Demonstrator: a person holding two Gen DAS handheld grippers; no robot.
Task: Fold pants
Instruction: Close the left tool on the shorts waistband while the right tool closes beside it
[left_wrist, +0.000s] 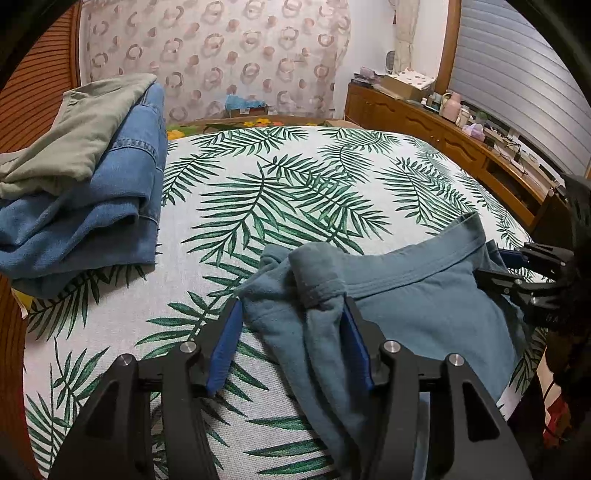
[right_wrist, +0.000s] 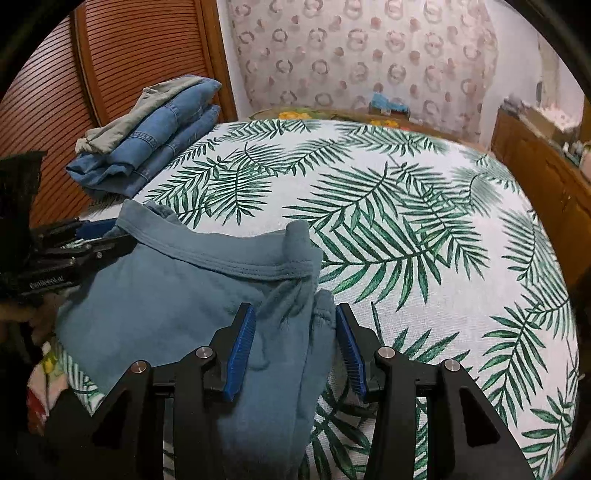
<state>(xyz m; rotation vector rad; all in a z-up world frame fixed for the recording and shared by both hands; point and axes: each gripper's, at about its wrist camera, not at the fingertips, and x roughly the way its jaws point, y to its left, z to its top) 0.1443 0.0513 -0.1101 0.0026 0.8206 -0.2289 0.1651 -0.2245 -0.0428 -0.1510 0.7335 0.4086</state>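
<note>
Blue-grey pants lie on the palm-leaf bedspread, waistband toward the far side. My left gripper stands open around the bunched left end of the waistband; its blue pads are apart, with cloth between them. My right gripper stands open around the other waistband end of the pants, its pads apart. Each gripper shows at the edge of the other's view: the right one and the left one.
A pile of folded jeans with a grey-green garment on top sits at the bed's far left; the jeans also show in the right wrist view. A wooden sideboard with clutter runs along the right. A slatted wooden door is on the left.
</note>
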